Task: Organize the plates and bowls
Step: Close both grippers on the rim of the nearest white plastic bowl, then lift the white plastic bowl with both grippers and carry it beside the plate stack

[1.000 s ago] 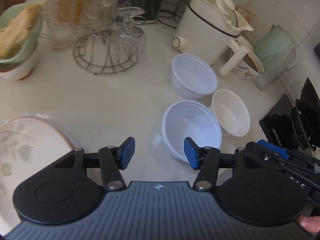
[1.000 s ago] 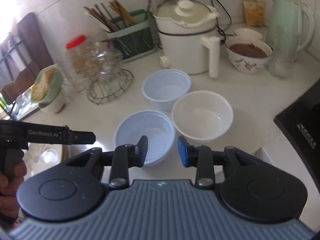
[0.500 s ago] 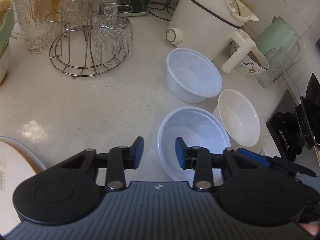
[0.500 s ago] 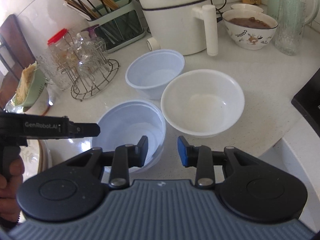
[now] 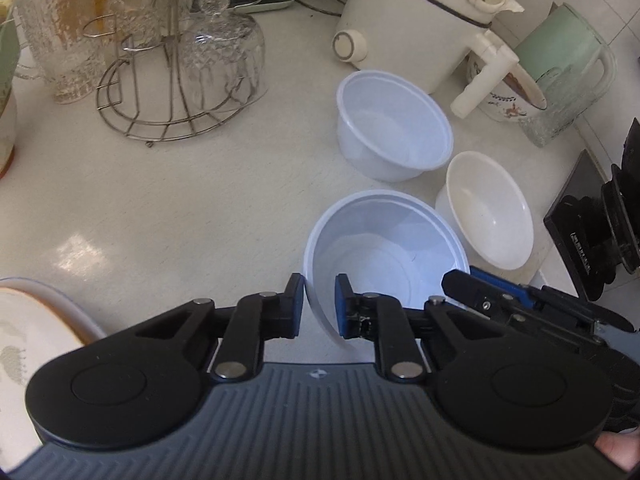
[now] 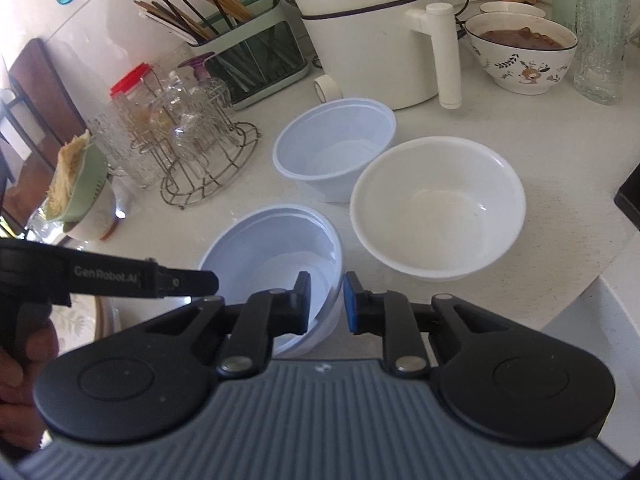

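Observation:
Three bowls stand on the white counter. The nearest is a translucent bowl. My left gripper straddles its near left rim, one pad outside and one inside, jaws closing onto the wall. On the opposite rim my right gripper does the same, jaws closing, left pad inside the bowl. A second translucent bowl sits behind it. A white bowl stands to the right. A patterned plate lies at the lower left.
A wire rack of glasses stands at the back left, a white kettle and a green jug behind the bowls. A patterned bowl of brown food and a utensil holder line the wall. A black stove borders the right.
Both grippers came down onto the nearest translucent bowl and narrowed their jaws around its rim, the left from wide apart. The bowl now looks slightly tipped.

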{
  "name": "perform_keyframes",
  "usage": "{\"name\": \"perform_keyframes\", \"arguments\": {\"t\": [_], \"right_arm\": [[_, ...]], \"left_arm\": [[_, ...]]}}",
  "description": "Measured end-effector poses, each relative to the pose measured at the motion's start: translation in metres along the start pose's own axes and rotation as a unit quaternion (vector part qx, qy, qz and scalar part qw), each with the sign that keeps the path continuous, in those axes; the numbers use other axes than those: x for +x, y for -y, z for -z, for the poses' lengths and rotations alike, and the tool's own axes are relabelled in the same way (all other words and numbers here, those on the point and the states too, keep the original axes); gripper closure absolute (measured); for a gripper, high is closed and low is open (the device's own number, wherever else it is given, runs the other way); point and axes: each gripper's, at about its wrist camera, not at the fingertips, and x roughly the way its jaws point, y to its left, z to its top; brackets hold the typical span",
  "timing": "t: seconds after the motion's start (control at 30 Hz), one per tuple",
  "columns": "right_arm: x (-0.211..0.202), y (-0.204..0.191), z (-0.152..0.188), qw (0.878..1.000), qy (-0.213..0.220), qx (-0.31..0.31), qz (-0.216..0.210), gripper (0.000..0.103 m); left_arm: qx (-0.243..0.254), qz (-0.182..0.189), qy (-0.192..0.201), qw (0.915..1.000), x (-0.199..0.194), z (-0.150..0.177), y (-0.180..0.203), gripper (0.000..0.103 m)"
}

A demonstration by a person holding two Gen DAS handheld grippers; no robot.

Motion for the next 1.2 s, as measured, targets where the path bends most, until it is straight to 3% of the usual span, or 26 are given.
{"name": "perform_keyframes", "arguments": {"t": [0.43, 1.0, 1.1, 1.13, 1.2], "right_arm": [[0.01, -0.037, 0.006, 0.998, -0.006, -0.027, -0.059, 0.083], [0.022, -0.07, 0.013, 0.998, 0.0, -0.05, -0.038, 0.081], [0.019, -0.073, 0.008, 0.998, 0.006, -0.05, -0.041, 0.065], [0.016, -0.073, 0.007, 0.998, 0.01, -0.052, -0.044, 0.055], [0.012, -0.073, 0.004, 0.998, 0.015, -0.05, -0.048, 0.052]], "left_arm": [[-0.013, -0.067, -0.022, 0.9974, -0.025, 0.008, -0.029, 0.083], [-0.053, -0.103, -0.024, 0.993, -0.034, 0.008, -0.053, 0.079], [-0.053, -0.123, -0.019, 0.9908, -0.043, 0.008, -0.056, 0.075], [-0.055, -0.124, -0.017, 0.9906, -0.047, 0.008, -0.058, 0.075], [-0.061, -0.127, -0.011, 0.99, -0.056, 0.007, -0.06, 0.072]]}}
